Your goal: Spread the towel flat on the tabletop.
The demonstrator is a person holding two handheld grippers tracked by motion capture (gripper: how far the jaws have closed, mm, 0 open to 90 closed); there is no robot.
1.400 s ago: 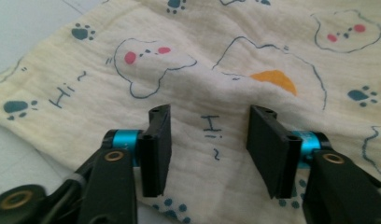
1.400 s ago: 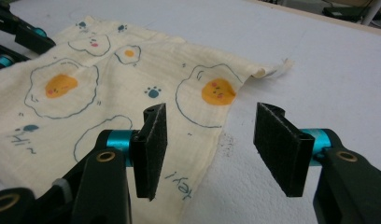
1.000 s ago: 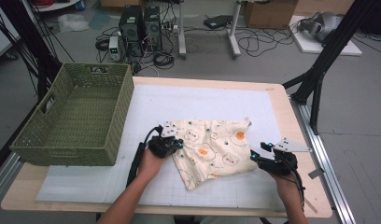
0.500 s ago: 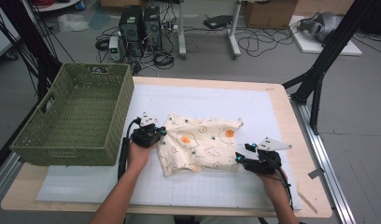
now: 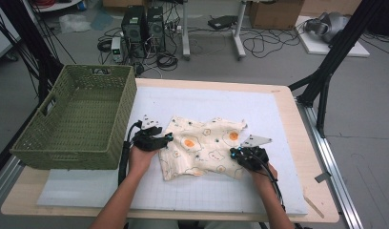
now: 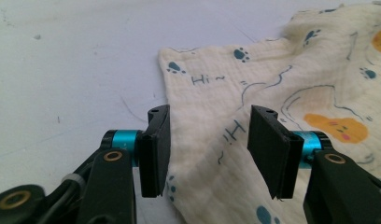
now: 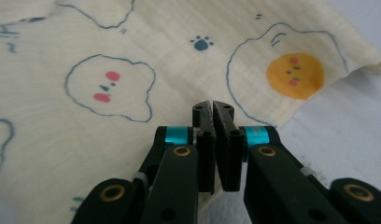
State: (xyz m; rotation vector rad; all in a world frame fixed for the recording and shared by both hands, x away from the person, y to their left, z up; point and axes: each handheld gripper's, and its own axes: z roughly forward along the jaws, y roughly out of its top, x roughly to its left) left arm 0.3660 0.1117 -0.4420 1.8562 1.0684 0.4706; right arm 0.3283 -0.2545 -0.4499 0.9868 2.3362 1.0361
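Cloth (image 5: 204, 148) dragged left since earlier — L gripper (image 6: 209, 140) spread, R gripper (image 7: 212, 114) pinching cloth.

Even, bright indoor light, soft image
The high view is slightly blurred with faint shadows; the gripper views are sharp on the jaws, softening toward the far cloth (image 6: 291, 93)

The cloth (image 6: 254, 140) is cut off by the right and bottom edges of the left gripper view; in the right gripper view its far side runs past the top and left edges. Whether the right gripper (image 7: 213, 109) pinches a fold cannot be told; its closed fingers (image 7: 203, 140) hide the cloth edge beneath them.
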